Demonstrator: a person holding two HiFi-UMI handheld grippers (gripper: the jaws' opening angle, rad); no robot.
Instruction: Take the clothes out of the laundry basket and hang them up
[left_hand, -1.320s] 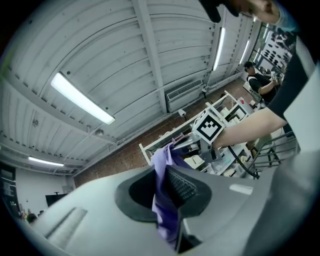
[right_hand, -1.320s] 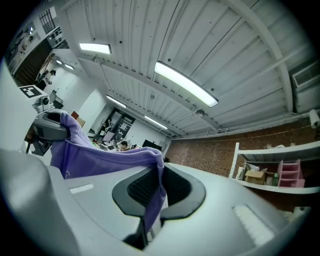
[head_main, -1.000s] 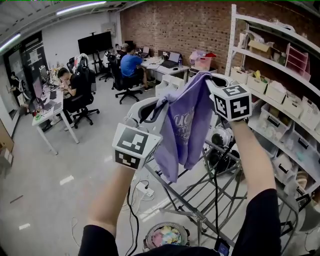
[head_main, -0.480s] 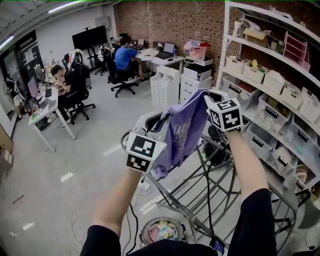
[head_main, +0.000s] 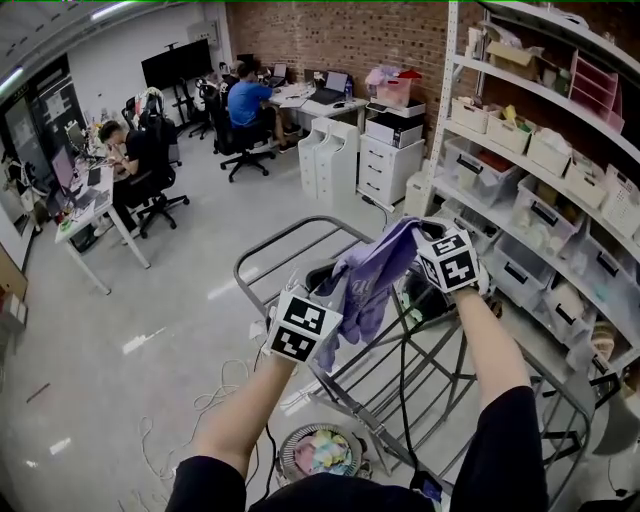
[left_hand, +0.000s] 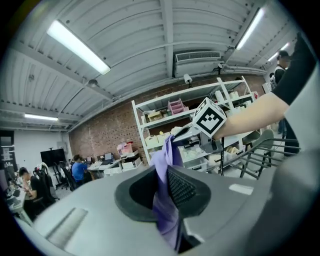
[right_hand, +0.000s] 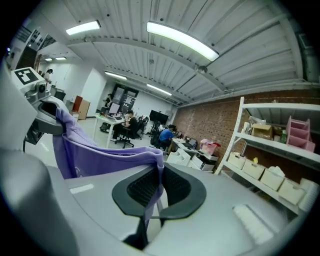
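A purple garment (head_main: 368, 282) is stretched between both grippers above the grey metal drying rack (head_main: 292, 231). My left gripper (head_main: 332, 292) is shut on its lower left edge; in the left gripper view the cloth (left_hand: 162, 165) runs up out of the closed jaws (left_hand: 169, 194). My right gripper (head_main: 418, 236) is shut on the upper right edge, and the fabric (right_hand: 102, 156) drapes from its jaws (right_hand: 157, 189) across to the left gripper (right_hand: 41, 107). The round laundry basket (head_main: 322, 454), with colourful clothes inside, stands on the floor below my arms.
Shelving with storage bins (head_main: 545, 160) runs along the right. White drawer units (head_main: 335, 165) stand behind the rack. People sit at desks (head_main: 120, 175) at the back left. Cables (head_main: 225, 385) lie on the floor left of the rack.
Both grippers have come down with the purple garment, from head height to just above the rack's top bars. The garment hangs shorter and more bunched between them.
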